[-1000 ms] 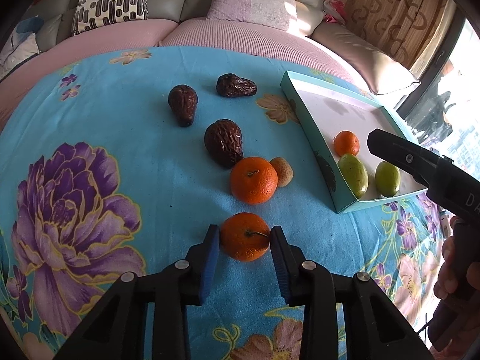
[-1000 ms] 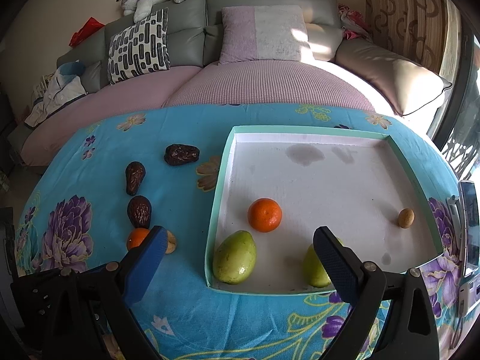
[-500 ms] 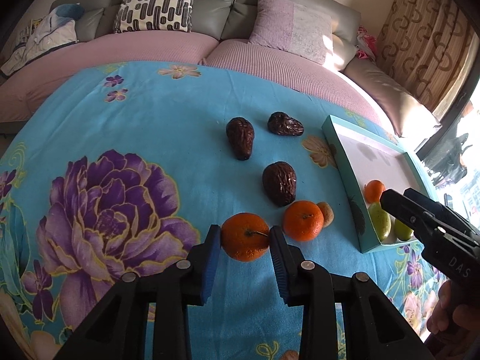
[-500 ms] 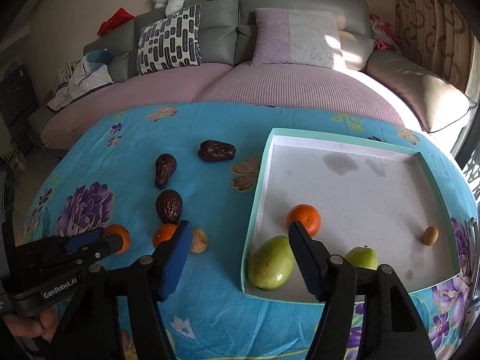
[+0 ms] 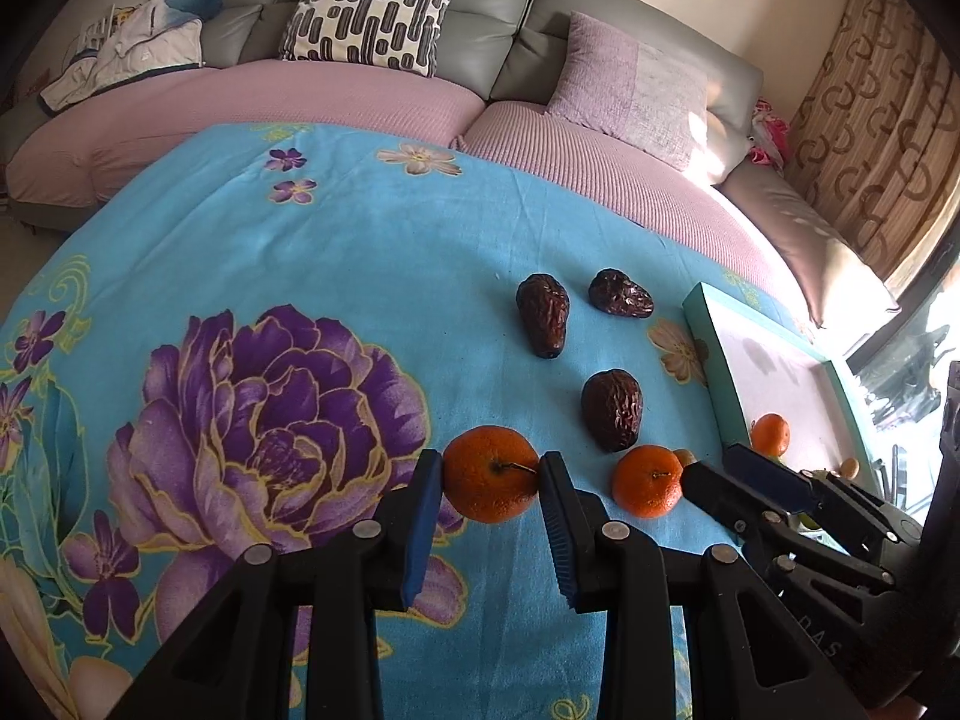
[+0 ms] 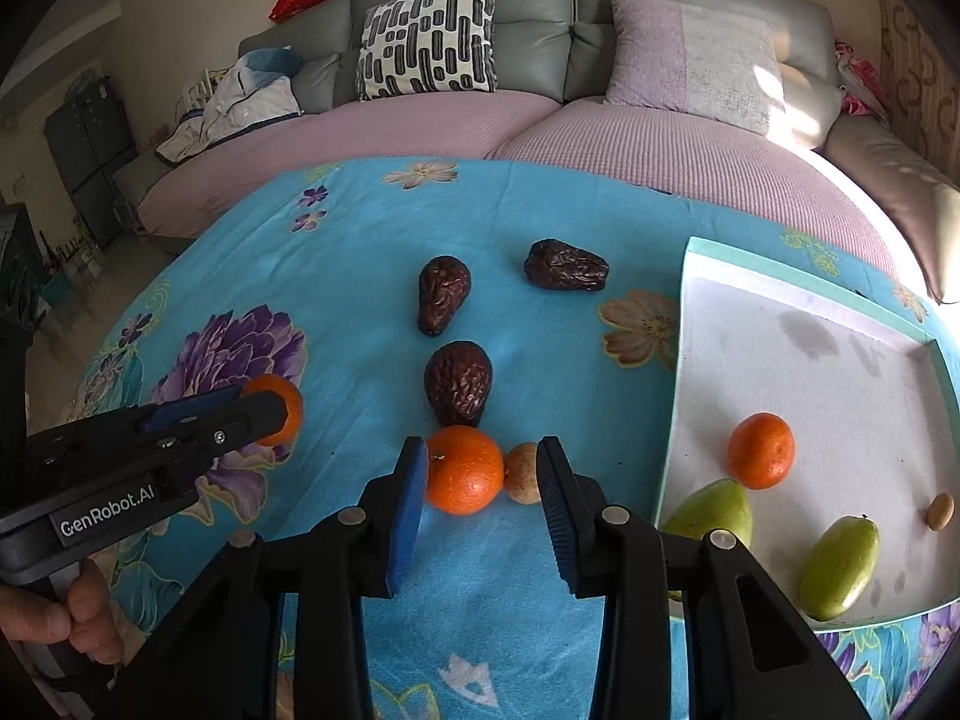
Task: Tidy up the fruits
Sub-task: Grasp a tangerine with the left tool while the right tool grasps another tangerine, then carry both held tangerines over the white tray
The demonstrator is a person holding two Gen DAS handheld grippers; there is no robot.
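While our left tongs [image 5: 491, 483] clamp one tangerine [image 5: 490, 473], our right tongs [image 6: 483, 483] gape wide around a second tangerine [image 6: 463, 477]. A small brown fruit [image 6: 522, 474] touches it on the right.

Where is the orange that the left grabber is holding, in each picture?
Left wrist view: the held orange sits low in the middle, between the left gripper's blue pads.
Right wrist view: it peeks out at the left, behind that gripper's tip.
Shared landmark: the nearest dark wrinkled fruit.
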